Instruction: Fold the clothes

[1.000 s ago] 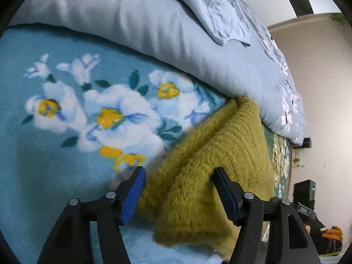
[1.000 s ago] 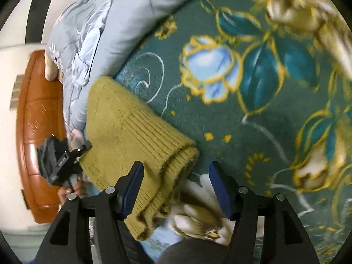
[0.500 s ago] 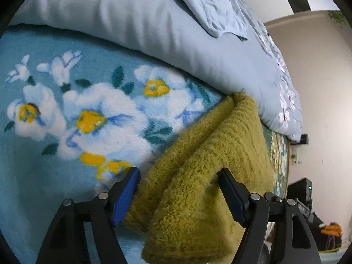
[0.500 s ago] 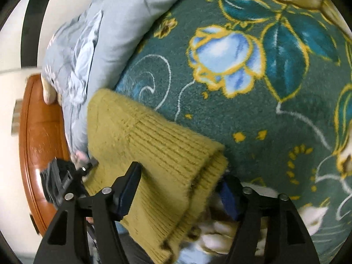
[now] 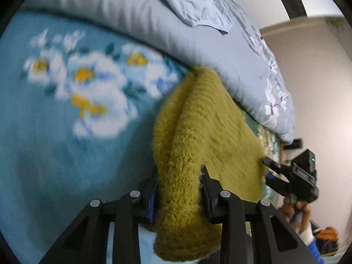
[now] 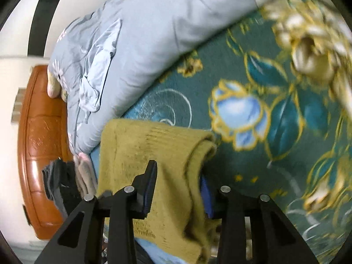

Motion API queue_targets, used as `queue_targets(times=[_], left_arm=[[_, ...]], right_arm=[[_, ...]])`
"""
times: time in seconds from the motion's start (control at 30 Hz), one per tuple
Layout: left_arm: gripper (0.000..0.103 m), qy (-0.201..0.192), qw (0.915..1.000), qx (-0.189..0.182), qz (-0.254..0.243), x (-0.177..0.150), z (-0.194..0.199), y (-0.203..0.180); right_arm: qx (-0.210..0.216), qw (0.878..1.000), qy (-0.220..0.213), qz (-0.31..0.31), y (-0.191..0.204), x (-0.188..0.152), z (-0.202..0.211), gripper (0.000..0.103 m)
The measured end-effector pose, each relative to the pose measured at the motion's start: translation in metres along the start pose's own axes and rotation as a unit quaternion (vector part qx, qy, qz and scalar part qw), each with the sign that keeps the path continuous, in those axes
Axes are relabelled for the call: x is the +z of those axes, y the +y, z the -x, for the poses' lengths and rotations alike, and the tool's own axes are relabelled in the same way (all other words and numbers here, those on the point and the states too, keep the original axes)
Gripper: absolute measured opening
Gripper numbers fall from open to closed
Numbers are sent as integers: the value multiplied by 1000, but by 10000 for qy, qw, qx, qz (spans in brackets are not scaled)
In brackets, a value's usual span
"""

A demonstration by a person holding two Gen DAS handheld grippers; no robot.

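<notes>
A bed carries everything — its top is a floral blanket (image 5: 55,136), light blue with white and yellow flowers in the left view, dark teal (image 6: 275,118) with blue and gold blooms in the right. On it lies a pale grey-blue duvet (image 5: 154,22), bunched along the far side, and a mustard sweater (image 5: 211,127) — its far end touching the duvet's edge.
</notes>
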State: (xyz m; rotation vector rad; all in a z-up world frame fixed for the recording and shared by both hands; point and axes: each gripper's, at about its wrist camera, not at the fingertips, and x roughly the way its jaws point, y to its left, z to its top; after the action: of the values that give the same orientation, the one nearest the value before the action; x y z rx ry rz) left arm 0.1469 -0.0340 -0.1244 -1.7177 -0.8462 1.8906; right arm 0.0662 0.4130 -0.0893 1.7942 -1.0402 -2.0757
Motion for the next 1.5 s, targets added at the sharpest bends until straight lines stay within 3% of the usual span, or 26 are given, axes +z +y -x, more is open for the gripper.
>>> queue_targets(times=[0.07,0.13,0.17,0.3,0.43,0.57,0.87,1.0,1.3,1.5], left_arm=[[34,-51,9997,-138,206,-16,2,3],[34,-48,9997,29,232,-28,2,6],[34,-65,9996,147,221,-29,2,9],[37,-80,9989,-13,464,-22,3,21],[44,-13,9997,250,51,-12,1,10],[57,-20,9988,467,-152,-4,-2,9],[58,131,9994,332,20,18,-26,15],[58,203,9996,201,-37,24,-34,12],[64,363,9986,250,-307,30,-43,10],[77,355,9975,346,-502,23,-46,4]], right_arm=[[-135,9996,121,237,6,6,-3,39],[-248,9989,206,346,6,8,-6,39],[-304,9984,248,399,6,8,-8,39],[-355,9980,243,474,4,5,-8,39],[-355,9978,196,522,-2,-5,-5,47],[-114,9991,253,333,-16,-13,-11,55],[432,9983,382,-97,-46,-32,-25,55],[569,9973,471,-25,-41,-29,-36,62],[888,9951,427,105,-32,-27,-47,60],[960,9950,270,-65,-37,-33,-45,54]])
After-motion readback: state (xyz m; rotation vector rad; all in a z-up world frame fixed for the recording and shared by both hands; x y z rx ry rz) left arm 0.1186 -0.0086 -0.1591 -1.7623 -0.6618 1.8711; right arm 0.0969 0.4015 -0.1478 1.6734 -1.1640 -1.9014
